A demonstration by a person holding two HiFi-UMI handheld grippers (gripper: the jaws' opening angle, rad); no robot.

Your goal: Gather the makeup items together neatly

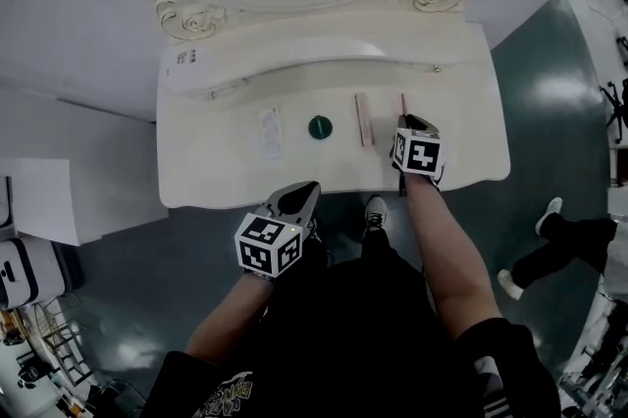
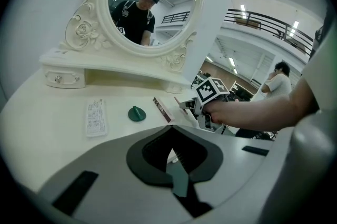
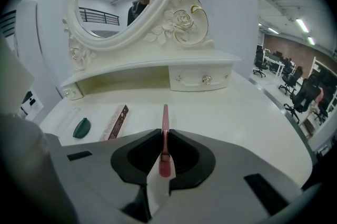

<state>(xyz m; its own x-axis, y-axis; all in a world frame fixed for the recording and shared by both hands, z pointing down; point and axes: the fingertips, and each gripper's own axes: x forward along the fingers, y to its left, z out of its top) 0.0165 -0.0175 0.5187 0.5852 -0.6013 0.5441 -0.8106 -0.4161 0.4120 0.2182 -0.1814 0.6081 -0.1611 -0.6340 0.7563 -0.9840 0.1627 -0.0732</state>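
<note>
The right gripper point(image 3: 164, 139) is nearly closed on a pink pencil point(image 3: 165, 115). It pinches the pencil near the back end, so most of the shaft points ahead toward 12 o'clock over the tabletop point(image 1: 226, 166). Whether the far tip rests on the surface cannot be told. The left gripper point(image 1: 302, 195) hangs off the front edge, at about 7 o'clock from the cap point(image 1: 320, 127), with its jaws together and nothing between them.

From the cap, the box point(image 1: 364, 120) lies at 3 o'clock and the packet point(image 1: 270, 131) at 9 o'clock. The pencil sits near the box, at its 3 o'clock and roughly parallel to it.

The pencil looks thin, stiff, smooth and very light. Held this close to one end it would probably pivot or roll in the pinch, so a hold nearer mid-shaft should be steadier.

The box is a long, slim carton with flat faces in pale pink and brown. It is likely light and easy to crush, and is best taken across its narrow sides at the middle.

The cap is a small dark-green disc with a raised centre, apparently hard plastic. That ridge or the rim offers a hold.

The packet is flat, thin and printed, and leaves little to pinch. Sliding it should be easier, since the cream tabletop looks glossy and slick.
</note>
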